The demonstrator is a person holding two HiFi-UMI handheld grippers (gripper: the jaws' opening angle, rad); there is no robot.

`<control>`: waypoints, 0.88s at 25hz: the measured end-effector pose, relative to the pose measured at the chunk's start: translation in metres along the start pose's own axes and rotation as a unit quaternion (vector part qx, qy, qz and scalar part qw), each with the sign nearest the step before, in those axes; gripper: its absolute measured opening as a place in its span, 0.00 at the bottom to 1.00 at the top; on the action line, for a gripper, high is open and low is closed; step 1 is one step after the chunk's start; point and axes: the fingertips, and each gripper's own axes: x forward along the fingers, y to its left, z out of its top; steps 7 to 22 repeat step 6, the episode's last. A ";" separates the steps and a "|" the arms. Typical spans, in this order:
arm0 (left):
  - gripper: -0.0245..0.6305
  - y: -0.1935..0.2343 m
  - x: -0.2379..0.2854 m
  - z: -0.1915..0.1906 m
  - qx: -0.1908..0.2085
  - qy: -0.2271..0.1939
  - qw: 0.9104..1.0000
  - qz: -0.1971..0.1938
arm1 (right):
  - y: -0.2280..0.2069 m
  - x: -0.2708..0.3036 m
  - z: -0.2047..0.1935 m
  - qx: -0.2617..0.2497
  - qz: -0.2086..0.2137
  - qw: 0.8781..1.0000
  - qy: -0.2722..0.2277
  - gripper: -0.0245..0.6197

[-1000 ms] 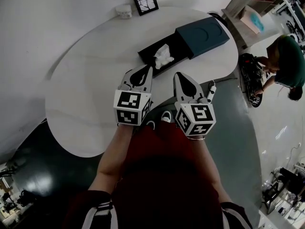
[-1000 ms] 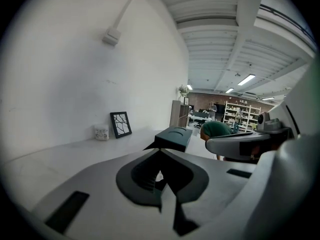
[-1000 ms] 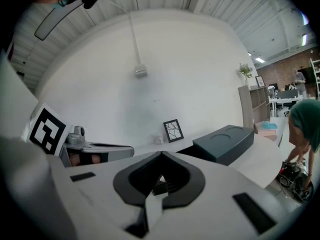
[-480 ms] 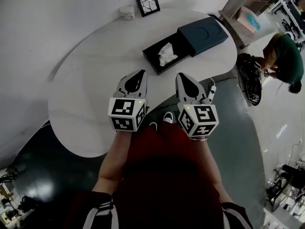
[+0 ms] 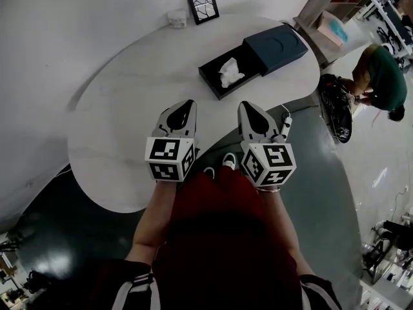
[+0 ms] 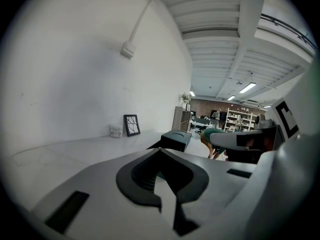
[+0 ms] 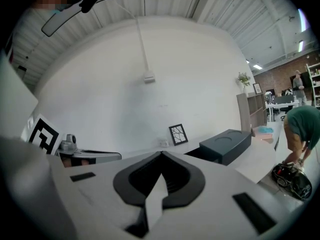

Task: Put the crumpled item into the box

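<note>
The crumpled white item (image 5: 230, 72) lies inside the open black tray (image 5: 208, 80) of a dark box (image 5: 275, 41) at the far right of the white table (image 5: 122, 108). My left gripper (image 5: 186, 103) and right gripper (image 5: 246, 104) hover side by side over the table's near edge, well short of the tray. Both are shut with nothing between the jaws. In the left gripper view the closed left gripper (image 6: 161, 149) points toward the box (image 6: 176, 139). In the right gripper view the closed right gripper (image 7: 161, 153) has the box (image 7: 226, 143) to its right.
A framed picture (image 5: 203, 5) and a small white jar (image 5: 176, 18) stand at the table's back against the wall. A person in green (image 5: 384, 76) bends over dark gear (image 5: 336, 105) on the floor at the right, near a wooden shelf (image 5: 335, 11).
Both grippers have drawn back from the tray toward the table's near edge, the left one more. The crumpled item stays in the tray.
</note>
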 end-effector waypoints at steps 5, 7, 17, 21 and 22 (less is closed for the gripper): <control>0.07 0.007 -0.014 -0.005 -0.002 0.000 1.000 -0.002 | 0.013 -0.004 -0.002 -0.002 -0.002 1.000 -0.005 0.06; 0.07 0.009 -0.017 -0.006 -0.002 0.000 1.000 -0.003 | 0.016 -0.005 -0.003 -0.002 -0.002 1.000 -0.006 0.06; 0.07 0.009 -0.017 -0.006 -0.002 0.000 1.000 -0.003 | 0.016 -0.005 -0.003 -0.002 -0.002 1.000 -0.006 0.06; 0.07 0.009 -0.017 -0.006 -0.002 0.000 1.000 -0.003 | 0.016 -0.005 -0.003 -0.002 -0.002 1.000 -0.006 0.06; 0.07 0.009 -0.017 -0.006 -0.002 0.000 1.000 -0.003 | 0.016 -0.005 -0.003 -0.002 -0.002 1.000 -0.006 0.06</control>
